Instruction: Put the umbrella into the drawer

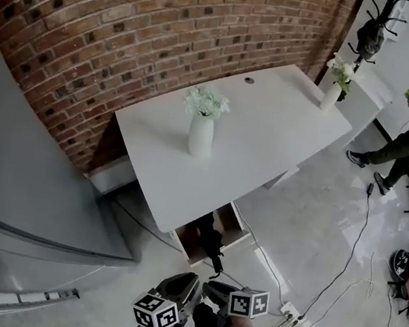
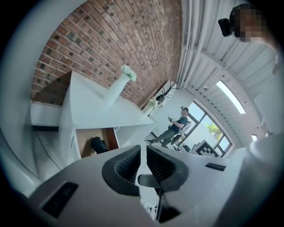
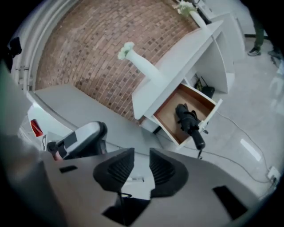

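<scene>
Head view first: the umbrella (image 1: 211, 243) already lies in the open drawer (image 1: 238, 232) under the desk (image 1: 270, 138), ahead of and below both tongs. Its long axis runs front to back, and the handle end pokes over the drawer front toward us, so we reckon it needs a nudge inward. We'd call the right gripper (image 3: 141, 166) nearer; its jaws are apart and empty. The left gripper (image 2: 143, 162) is clenched on nothing. Count: one umbrella, one drawer, two grippers, plus a near vase (image 1: 200, 137) and a far vase (image 1: 331, 96).
</scene>
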`<control>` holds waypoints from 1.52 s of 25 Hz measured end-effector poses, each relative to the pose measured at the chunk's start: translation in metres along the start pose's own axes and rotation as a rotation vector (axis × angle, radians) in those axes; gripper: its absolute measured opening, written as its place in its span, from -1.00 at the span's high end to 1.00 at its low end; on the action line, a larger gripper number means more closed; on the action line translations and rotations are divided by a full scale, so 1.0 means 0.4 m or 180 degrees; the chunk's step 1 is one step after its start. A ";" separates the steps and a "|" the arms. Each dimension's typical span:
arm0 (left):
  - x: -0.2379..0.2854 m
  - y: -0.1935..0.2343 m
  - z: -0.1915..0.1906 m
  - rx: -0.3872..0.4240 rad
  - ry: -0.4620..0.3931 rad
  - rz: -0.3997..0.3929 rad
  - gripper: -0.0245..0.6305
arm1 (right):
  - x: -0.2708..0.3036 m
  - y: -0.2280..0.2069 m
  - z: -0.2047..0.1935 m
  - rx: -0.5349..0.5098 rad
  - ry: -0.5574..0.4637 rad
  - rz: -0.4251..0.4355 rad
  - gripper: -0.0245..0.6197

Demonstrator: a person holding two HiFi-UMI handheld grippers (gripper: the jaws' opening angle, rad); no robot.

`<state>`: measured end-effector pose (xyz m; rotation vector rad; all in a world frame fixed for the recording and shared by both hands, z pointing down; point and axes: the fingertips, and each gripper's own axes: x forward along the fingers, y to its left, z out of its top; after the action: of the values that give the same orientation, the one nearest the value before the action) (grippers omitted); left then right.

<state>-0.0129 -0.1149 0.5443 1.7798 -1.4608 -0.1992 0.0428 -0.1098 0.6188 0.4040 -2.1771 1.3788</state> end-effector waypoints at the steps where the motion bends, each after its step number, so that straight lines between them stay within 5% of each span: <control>1: -0.009 -0.009 0.011 0.0016 -0.0022 -0.0020 0.79 | -0.006 0.037 0.014 -0.0051 -0.0107 0.0020 0.57; 6: -0.056 -0.025 0.051 0.0082 -0.0127 -0.0100 0.79 | -0.022 0.194 0.055 -0.0460 -0.0420 0.0117 0.59; 18: -0.175 0.001 0.113 0.0256 -0.0200 -0.0115 0.79 | -0.070 0.321 0.037 -0.1351 -0.0702 -0.0311 0.75; 38: -0.053 -0.099 0.152 0.0660 0.0053 -0.0420 0.79 | -0.127 0.327 0.110 -0.1418 -0.0979 -0.0333 0.83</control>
<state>-0.0247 -0.1250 0.4704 2.0425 -1.3944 -0.1024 0.0059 -0.0939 0.4775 0.5756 -2.5826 0.7789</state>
